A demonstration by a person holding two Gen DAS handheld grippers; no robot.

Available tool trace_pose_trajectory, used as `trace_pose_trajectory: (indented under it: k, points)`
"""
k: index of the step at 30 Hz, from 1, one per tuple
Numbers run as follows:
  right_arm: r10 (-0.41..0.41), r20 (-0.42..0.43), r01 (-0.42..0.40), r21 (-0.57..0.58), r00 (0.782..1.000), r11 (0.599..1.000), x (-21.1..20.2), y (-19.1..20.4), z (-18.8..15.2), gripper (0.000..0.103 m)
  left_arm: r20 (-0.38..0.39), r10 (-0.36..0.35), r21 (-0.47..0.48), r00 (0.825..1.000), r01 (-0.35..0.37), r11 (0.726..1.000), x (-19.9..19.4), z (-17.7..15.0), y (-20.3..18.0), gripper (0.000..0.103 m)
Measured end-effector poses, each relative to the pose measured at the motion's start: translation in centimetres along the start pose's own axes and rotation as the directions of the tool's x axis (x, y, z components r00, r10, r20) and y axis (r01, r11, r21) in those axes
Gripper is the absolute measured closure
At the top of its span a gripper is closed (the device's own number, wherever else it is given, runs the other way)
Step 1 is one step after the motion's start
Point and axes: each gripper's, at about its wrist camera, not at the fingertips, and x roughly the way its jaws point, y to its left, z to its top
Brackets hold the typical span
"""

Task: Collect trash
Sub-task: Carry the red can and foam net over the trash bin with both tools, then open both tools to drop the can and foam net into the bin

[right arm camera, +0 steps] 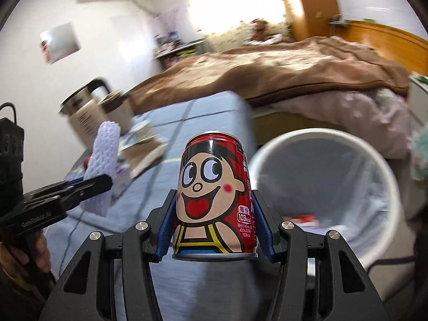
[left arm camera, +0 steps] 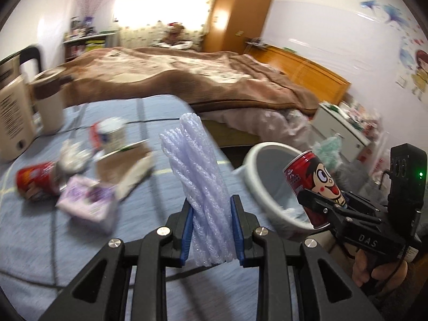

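Note:
My left gripper [left arm camera: 211, 230] is shut on a pale lilac foam net sleeve [left arm camera: 199, 184] that stands upright between its blue pads. The right gripper [right arm camera: 215, 227] is shut on a red drink can [right arm camera: 214, 195] with a cartoon face, held upright. A white waste bin [right arm camera: 267, 155] with a plastic liner stands just right of the can and beside the blue-covered table [left arm camera: 32, 240]. In the left wrist view the can [left arm camera: 311, 182] hangs over the bin's rim [left arm camera: 256, 165]. In the right wrist view the foam sleeve [right arm camera: 104, 160] and the left gripper [right arm camera: 88, 184] show at the left.
On the table lie another red can [left arm camera: 34, 184], a lilac packet [left arm camera: 88, 203], torn cardboard [left arm camera: 125, 171], a paper cup [left arm camera: 112, 133], a mug [left arm camera: 49, 101] and a kettle [left arm camera: 13, 115]. Behind is a bed with a brown blanket [left arm camera: 187, 75]. A hand [left arm camera: 374, 272] holds the right gripper's handle.

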Motion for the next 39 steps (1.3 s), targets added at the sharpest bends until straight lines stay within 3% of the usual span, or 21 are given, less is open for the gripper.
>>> trace_pose_trajectory:
  k: [7, 13, 20, 24, 28, 30, 32, 39]
  points:
    - [-0.13, 0.023, 0.128, 0.068, 0.991, 0.989, -2.3, -5.9, 1.0, 0.049, -0.055, -0.128, 0.093, 0.99, 0.133, 0.987, 4.3, 1.9, -6.3, 0.075]
    - [-0.195, 0.002, 0.193, 0.121, 0.981, 0.974, -2.0, -9.9, 1.2, 0.049, -0.125, -0.174, 0.137, 0.977, 0.191, 0.972, 7.9, 2.4, -10.1, 0.075]
    - [-0.206, -0.039, 0.209, 0.118, 0.978, 0.971, -0.4, -12.2, 1.5, 0.049, -0.177, -0.138, 0.16, 0.975, 0.166, 0.973, 10.8, 2.6, -11.6, 0.075]
    - [-0.212, -0.079, 0.219, 0.098, 0.974, 0.971, 1.0, -12.7, 1.5, 0.049, -0.215, -0.138, 0.124, 0.967, 0.167, 0.978, 12.2, 2.5, -11.6, 0.073]
    - [-0.229, -0.093, 0.235, 0.06, 0.969, 0.97, 1.6, -12.6, 1.2, 0.049, -0.213, -0.136, 0.119, 0.968, 0.164, 0.979, 12.3, 2.5, -11.6, 0.065]
    - [-0.228, -0.076, 0.233, 0.06, 0.971, 0.971, 1.3, -12.5, 1.1, 0.048, -0.21, -0.13, 0.113, 0.969, 0.156, 0.981, 12.4, 2.5, -11.4, 0.051]
    - [-0.221, -0.07, 0.226, 0.069, 0.973, 0.972, 1.2, -12.7, 1.0, 0.044, -0.206, -0.138, 0.102, 0.969, 0.161, 0.982, 12.3, 2.5, -11.2, 0.05]
    - [-0.22, -0.066, 0.226, 0.105, 0.973, 0.968, 0.5, -12.6, 0.6, 0.044, -0.167, -0.149, 0.076, 0.975, 0.163, 0.984, 10.6, 2.6, -10.0, 0.05]
